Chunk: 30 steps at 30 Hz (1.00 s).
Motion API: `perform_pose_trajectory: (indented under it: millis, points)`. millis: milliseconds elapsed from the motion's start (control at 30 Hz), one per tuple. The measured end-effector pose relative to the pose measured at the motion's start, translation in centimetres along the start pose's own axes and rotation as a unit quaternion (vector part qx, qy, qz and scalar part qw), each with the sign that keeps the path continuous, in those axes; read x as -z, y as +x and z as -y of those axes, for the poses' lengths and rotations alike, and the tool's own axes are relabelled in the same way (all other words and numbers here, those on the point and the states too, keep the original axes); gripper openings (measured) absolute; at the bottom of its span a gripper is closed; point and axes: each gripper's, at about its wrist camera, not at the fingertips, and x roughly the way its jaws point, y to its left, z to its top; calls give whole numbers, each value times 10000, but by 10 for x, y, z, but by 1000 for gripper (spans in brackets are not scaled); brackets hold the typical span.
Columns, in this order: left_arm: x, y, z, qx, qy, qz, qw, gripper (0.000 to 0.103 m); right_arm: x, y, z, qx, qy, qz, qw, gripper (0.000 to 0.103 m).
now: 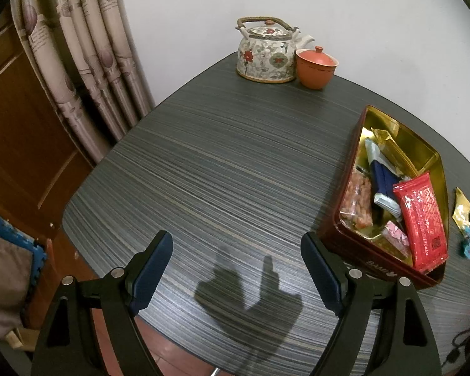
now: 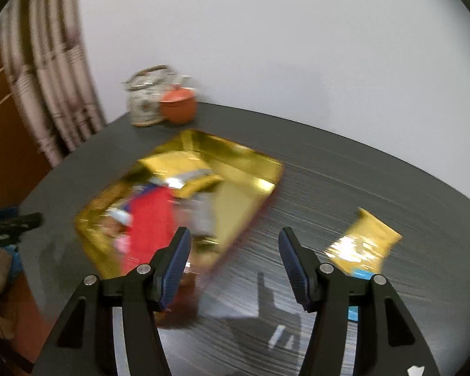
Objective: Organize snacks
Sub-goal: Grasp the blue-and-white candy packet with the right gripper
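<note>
A dark red tin with a gold inside (image 1: 423, 156) (image 2: 244, 163) sits on the dark striped table (image 1: 235, 172). It holds several snacks, among them a red packet (image 1: 421, 219) (image 2: 150, 222), a bag of orange nuts (image 1: 357, 199) and a gold packet (image 2: 188, 175). A gold and blue snack packet (image 1: 462, 216) (image 2: 363, 244) lies on the table right of the tin. My left gripper (image 1: 236, 266) is open and empty, left of the tin. My right gripper (image 2: 235, 263) is open and empty, above the tin's near right edge. The right wrist view is blurred.
A floral teapot (image 1: 266, 53) (image 2: 147, 97) and an orange lidded cup (image 1: 316, 65) (image 2: 178, 103) stand at the table's far edge by the white wall. Curtains (image 1: 87, 62) and a wooden door (image 1: 22, 131) are on the left. Another blue packet (image 2: 353, 315) lies behind my right finger.
</note>
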Motion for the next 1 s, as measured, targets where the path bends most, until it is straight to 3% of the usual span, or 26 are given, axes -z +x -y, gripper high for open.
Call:
perform_pose_trajectory:
  millis: [167, 333, 733, 1000]
  points:
    - [0, 0, 1, -3, 1, -4, 10000, 84, 18, 10, 59, 539, 405, -237, 9974, 55]
    - [0, 0, 2, 9, 2, -12, 10000, 84, 36, 26, 92, 748, 543, -524, 9943, 55]
    - [3, -2, 0, -84, 39, 172, 9998, 84, 56, 48, 118, 706, 783, -672, 9922, 32]
    - [1, -5, 4, -103, 89, 366, 9992, 84, 68, 38, 142, 816, 875, -473, 9917, 29]
